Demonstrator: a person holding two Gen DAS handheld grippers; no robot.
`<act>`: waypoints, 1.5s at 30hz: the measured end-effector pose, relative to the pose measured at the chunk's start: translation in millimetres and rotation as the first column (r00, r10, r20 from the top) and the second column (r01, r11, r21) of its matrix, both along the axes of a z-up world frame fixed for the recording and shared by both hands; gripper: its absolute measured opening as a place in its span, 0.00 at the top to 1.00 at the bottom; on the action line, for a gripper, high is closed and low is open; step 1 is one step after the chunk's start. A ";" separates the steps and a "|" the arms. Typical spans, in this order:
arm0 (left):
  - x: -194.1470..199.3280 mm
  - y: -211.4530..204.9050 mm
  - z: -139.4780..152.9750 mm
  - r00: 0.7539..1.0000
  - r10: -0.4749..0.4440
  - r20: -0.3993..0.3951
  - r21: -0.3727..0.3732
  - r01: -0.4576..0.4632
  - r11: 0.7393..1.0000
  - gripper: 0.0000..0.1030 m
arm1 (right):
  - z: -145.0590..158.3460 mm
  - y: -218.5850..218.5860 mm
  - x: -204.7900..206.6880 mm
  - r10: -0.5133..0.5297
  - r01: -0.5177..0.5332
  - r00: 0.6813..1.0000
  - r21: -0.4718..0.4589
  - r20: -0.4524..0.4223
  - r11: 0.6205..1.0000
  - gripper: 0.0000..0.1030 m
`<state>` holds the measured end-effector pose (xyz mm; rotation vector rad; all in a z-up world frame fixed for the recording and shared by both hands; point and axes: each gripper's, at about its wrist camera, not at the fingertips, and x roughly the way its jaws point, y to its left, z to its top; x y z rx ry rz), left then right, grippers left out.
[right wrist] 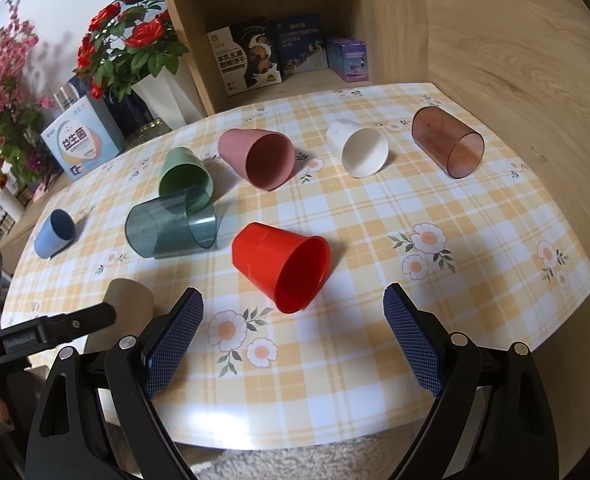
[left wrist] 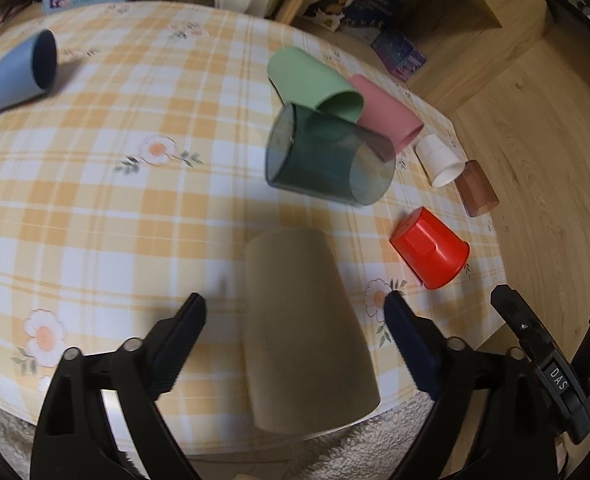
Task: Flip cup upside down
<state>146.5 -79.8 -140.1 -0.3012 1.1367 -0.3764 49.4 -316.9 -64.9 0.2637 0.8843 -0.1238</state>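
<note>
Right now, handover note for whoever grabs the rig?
Left hand-held gripper: open, jaws on either side of the beige cup at the near table edge; no contact visible, so not gripped yet.
Right hand-held gripper: open, empty, pointed at the red cup.
All cups lie on their sides on the checked tablecloth: beige, red, dark teal, green, pink, white, brown, blue.
Done: nothing flipped.
Left: probably close on the beige cup and set it mouth-down.
</note>
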 end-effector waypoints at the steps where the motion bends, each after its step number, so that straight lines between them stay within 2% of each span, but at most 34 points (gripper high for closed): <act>1: -2.0 3.8 4.2 1.000 0.011 0.017 0.010 -0.011 1.000 0.11 | 1.6 1.9 0.3 0.008 -0.008 1.000 0.001 0.001 1.000 0.14; 5: -9.5 20.9 20.3 0.995 0.052 0.083 0.063 -0.058 0.996 0.07 | 8.1 10.7 1.3 0.035 -0.035 0.999 -0.017 0.008 0.999 0.14; 8: -15.9 37.7 33.4 0.986 0.086 0.144 0.140 -0.106 0.984 0.06 | 13.1 19.8 1.9 0.056 -0.056 0.998 -0.036 0.011 0.998 0.14; 13: -31.1 67.6 50.2 0.954 0.128 0.271 0.238 -0.195 0.951 0.06 | 17.3 34.4 4.8 0.084 -0.084 0.996 -0.053 -0.009 0.995 0.14; 17: -43.0 88.2 56.8 0.926 0.156 0.344 0.263 -0.254 0.931 0.06 | 20.1 46.7 6.0 0.118 -0.119 0.993 -0.055 -0.019 0.991 0.14; 22: -55.5 109.0 59.1 0.894 0.193 0.405 0.267 -0.318 0.910 0.06 | 21.8 64.2 11.0 0.175 -0.175 0.984 -0.021 -0.034 0.984 0.14; 31: -74.6 127.8 62.4 0.865 0.205 0.458 0.241 -0.343 0.908 0.06 | 18.4 97.0 33.2 0.239 -0.240 0.963 0.006 -0.124 0.971 0.14; 37: -85.2 147.2 71.2 0.805 0.287 0.519 0.163 -0.423 0.892 0.06 | 15.0 118.1 53.4 0.298 -0.294 0.943 0.050 -0.150 0.954 0.14; 41: -87.5 149.1 67.9 0.806 0.280 0.521 0.174 -0.422 0.890 0.06 | 11.6 127.5 59.1 0.330 -0.326 0.926 0.049 -0.184 0.944 0.14; 45: -85.5 149.8 66.6 0.802 0.284 0.525 0.184 -0.433 0.883 0.06 | 4.7 127.8 65.0 0.339 -0.326 0.915 0.094 -0.220 0.941 0.14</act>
